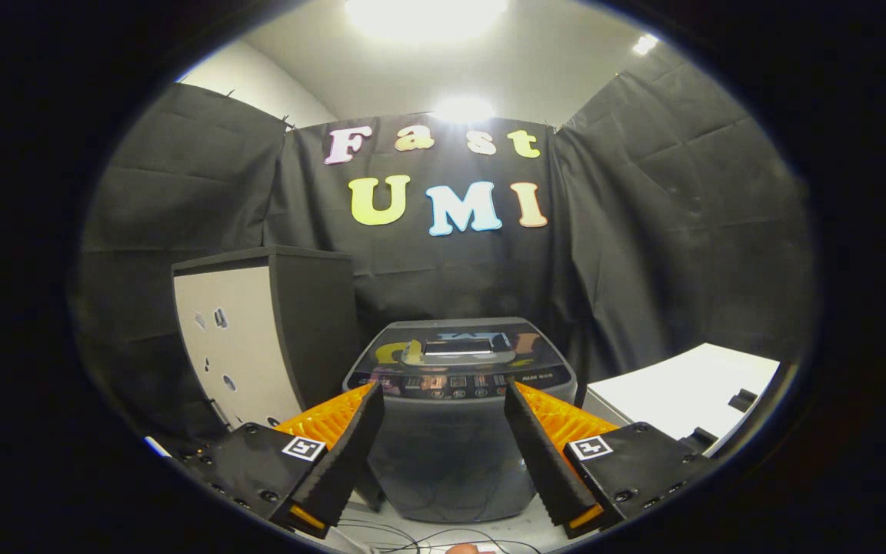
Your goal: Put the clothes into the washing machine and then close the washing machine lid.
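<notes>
- Two fingers of the gripper [443, 400] stand well apart, released, with nothing between their pads; each has a black ribbed inner face and an orange ridged back.
- Each finger base [627, 462] is a black block carrying a small square black-and-white marker; no words can be read on them.
- The washing machine [454, 431] stands just ahead of the fingers and between them, a dark grey tub with rounded corners and smooth, slightly glossy sides.
- Its lid [462, 350] lies flat and closed on top, a dark glossy panel that mirrors the wall behind; a pale rectangular handle sits near its middle.
- A row of small buttons and lettering runs along the control strip [458, 382] at the front edge, level with the fingertips; the print is too small to read.
- Beyond the left finger stands a boxy cabinet [258, 338], black-edged with a pale face dotted with small dark marks.
- Beyond the right finger lies a flat white board [681, 388].
- Thin dark cables [428, 535] trail over the pale surface below the machine.
- Black creased cloth walls the booth, under a white ceiling with bright lights.
</notes>
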A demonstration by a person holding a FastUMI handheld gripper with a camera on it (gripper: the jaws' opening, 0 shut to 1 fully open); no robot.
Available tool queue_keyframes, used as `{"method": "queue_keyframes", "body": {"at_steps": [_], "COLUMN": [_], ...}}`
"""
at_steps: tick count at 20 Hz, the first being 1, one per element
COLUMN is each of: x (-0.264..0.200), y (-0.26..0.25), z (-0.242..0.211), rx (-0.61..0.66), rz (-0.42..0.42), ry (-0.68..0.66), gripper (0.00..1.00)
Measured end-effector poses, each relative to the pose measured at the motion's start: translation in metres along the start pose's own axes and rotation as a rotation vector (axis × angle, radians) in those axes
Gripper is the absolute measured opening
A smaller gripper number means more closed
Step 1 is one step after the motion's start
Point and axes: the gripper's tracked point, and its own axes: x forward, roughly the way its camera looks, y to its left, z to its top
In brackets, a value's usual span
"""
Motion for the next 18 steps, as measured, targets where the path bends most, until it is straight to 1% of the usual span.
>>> {"method": "queue_keyframes", "body": {"at_steps": [4,8,11,18], "x": [-0.026,-0.044,-0.052,-0.055], "y": [0.008,0.011,0.009,-0.006], "z": [-0.024,-0.03,-0.031,-0.033], "rx": [-0.039,-0.045,-0.035,-0.018], "rz": [0.012,0.02,0.03,0.015], "ry": [0.007,-0.016,-0.02,-0.023], "gripper": [0.98,0.97,0.98,0.97]}}
